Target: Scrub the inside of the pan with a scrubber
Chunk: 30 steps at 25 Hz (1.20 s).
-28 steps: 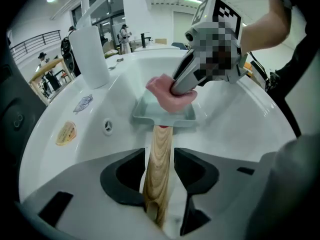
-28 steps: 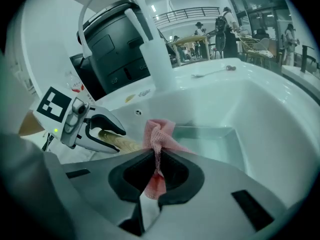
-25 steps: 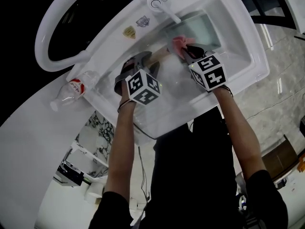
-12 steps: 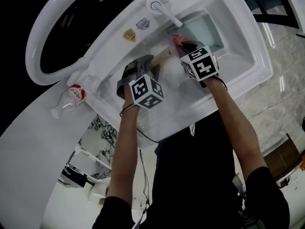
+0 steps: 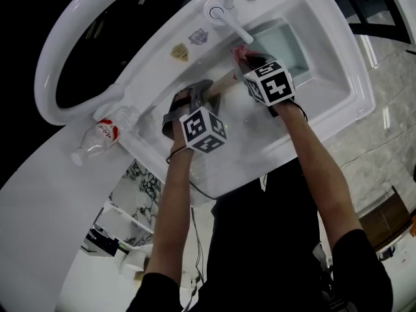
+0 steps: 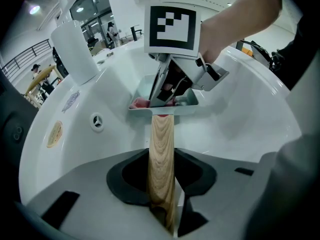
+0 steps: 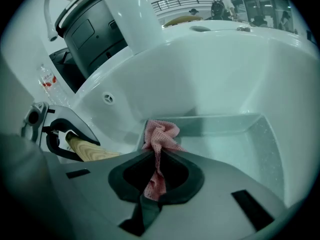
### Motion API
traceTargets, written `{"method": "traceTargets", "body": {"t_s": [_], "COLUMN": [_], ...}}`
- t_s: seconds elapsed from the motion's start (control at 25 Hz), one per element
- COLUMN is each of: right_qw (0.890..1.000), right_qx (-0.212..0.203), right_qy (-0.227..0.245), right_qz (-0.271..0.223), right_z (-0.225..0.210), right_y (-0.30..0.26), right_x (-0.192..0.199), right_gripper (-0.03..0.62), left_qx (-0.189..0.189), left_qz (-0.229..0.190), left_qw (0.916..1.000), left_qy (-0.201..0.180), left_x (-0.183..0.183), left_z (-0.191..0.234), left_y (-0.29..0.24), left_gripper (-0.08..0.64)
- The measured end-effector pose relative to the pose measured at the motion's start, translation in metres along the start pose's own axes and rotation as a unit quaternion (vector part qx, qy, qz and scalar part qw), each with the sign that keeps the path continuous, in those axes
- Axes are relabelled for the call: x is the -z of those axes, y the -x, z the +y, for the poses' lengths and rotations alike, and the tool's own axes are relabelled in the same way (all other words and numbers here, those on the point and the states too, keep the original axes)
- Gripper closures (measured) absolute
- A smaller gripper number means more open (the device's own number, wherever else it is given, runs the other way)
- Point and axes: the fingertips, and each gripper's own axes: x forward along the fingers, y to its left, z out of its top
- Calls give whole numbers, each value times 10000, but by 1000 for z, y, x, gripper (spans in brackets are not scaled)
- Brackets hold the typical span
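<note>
- Head view: my right fingers (image 5: 255, 62) have carried the pink scrubber (image 5: 239, 51) nearer the tap (image 5: 229, 18) than a second ago. I judge from this that a scrubbing stroke is under way along the pan (image 5: 292, 38). My left fingers (image 5: 185, 103) sit on the near end of the wooden handle (image 5: 221, 81). The pan lies in the sink (image 5: 348, 77). A bottle (image 5: 97, 134) lies on the tabletop (image 5: 52, 194) beside the sink.
- Left gripper view: my left fingers have just been closing tighter and now clamp the wooden handle, which should steady the pan for the rubbing. Beyond the handle, the pan holds only the scrubber and the tips of my right fingers.
- Right gripper view: my right fingers are pinched shut on the scrubber. Its bunched end sits at the corner of the pan nearest the handle, and the rest of the pan floor looks empty.
</note>
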Motion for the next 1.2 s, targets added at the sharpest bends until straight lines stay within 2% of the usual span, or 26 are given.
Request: {"method": "traceTargets", "body": {"t_s": [0.2, 0.52, 0.72, 0.88, 1.08, 1.2], "right_qw": [9998, 9995, 9962, 9872, 9719, 9665], "right_qx": [20, 162, 631, 1256, 2122, 2397], "right_qy": [-101, 39, -431, -785, -870, -815], "right_qz": [-161, -275, -423, -585, -527, -417], "right_z": [-3, -20, -58, -94, -131, -141], "right_y": [-7, -10, 0, 12, 24, 27], "right_x": [-15, -28, -27, -25, -23, -22], "right_gripper": [546, 548, 548, 549, 559, 563], "left_qx": [70, 75, 135, 93, 126, 133], "left_qz": [61, 184, 199, 203, 186, 203], "left_qw": [10000, 9996, 9995, 9995, 9996, 9996], "left_qy": [15, 205, 212, 203, 149, 165], "left_x": [0, 1, 1, 1, 1, 1], "left_z": [-1, 3, 2, 3, 2, 2], "left_y": [0, -2, -3, -2, -2, -3], "left_gripper": [414, 416, 417, 417, 417, 417]}}
